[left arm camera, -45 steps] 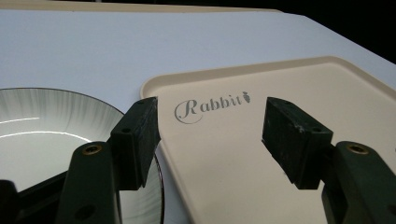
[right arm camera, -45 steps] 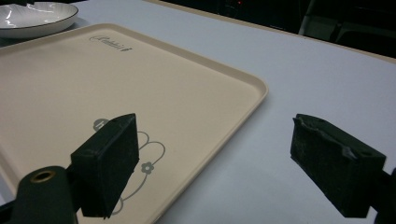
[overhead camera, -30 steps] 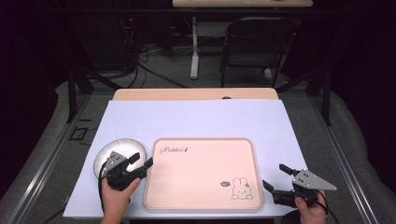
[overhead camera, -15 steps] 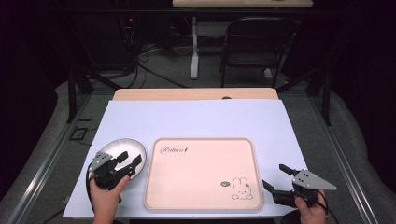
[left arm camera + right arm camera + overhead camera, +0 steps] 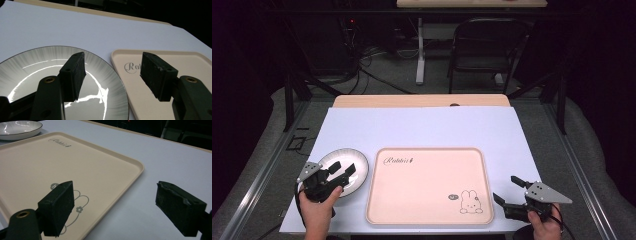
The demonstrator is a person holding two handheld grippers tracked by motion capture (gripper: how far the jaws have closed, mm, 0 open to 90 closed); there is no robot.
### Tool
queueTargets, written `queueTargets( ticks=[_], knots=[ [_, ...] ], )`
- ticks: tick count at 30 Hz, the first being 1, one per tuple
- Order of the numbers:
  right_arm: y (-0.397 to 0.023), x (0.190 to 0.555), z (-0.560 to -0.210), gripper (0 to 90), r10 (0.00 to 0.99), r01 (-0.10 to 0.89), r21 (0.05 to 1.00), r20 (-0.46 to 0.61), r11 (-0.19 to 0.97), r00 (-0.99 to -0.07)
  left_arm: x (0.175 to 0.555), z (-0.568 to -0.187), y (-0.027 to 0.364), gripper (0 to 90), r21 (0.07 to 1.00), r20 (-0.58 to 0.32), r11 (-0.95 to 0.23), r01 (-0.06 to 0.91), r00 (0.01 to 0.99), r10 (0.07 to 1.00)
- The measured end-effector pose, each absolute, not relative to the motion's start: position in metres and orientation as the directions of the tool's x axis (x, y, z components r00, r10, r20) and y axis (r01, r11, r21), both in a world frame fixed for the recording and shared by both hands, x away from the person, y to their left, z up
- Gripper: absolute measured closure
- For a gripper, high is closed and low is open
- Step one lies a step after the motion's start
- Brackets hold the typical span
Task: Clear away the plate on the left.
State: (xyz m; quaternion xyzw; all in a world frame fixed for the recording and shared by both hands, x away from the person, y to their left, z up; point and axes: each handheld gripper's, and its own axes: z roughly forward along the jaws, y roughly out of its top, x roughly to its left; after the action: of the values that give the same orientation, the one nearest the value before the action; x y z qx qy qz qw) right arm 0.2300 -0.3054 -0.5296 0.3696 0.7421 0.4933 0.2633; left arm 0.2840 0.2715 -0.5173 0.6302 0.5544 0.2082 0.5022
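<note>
A round silvery plate (image 5: 339, 169) lies at the front left of the white table cover, just left of a beige tray (image 5: 429, 185) printed with a rabbit. My left gripper (image 5: 342, 168) hovers open over the plate's right half, with one jaw above the plate (image 5: 35, 72) and the other above the tray's left edge (image 5: 120, 75). Nothing is between those jaws. My right gripper (image 5: 507, 190) is open near the front right, just beyond the tray's right rim (image 5: 136, 173), and holds nothing. The plate (image 5: 20, 128) appears far off in the right gripper view.
The white cover (image 5: 422, 127) lies over a wooden table whose far edge (image 5: 422, 101) shows behind it. A chair (image 5: 487, 50) and a table leg (image 5: 420, 55) stand on the floor beyond. Metal rails run along both sides.
My left gripper has drawn back left from the tray's edge to over the plate. The right gripper has stayed put.
</note>
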Motion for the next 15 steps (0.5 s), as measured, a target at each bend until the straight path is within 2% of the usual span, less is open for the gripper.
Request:
queueTargets(
  ticks=[15],
  knots=[
    [-0.305, 0.23, -0.53, 14.7, 0.809, 0.291, 0.926, -0.026, 0.241, -0.587, 0.3, -0.518, 0.308, 36.3, 0.808, -0.382, 0.229, 0.543, 0.186, 0.905]
  ],
)
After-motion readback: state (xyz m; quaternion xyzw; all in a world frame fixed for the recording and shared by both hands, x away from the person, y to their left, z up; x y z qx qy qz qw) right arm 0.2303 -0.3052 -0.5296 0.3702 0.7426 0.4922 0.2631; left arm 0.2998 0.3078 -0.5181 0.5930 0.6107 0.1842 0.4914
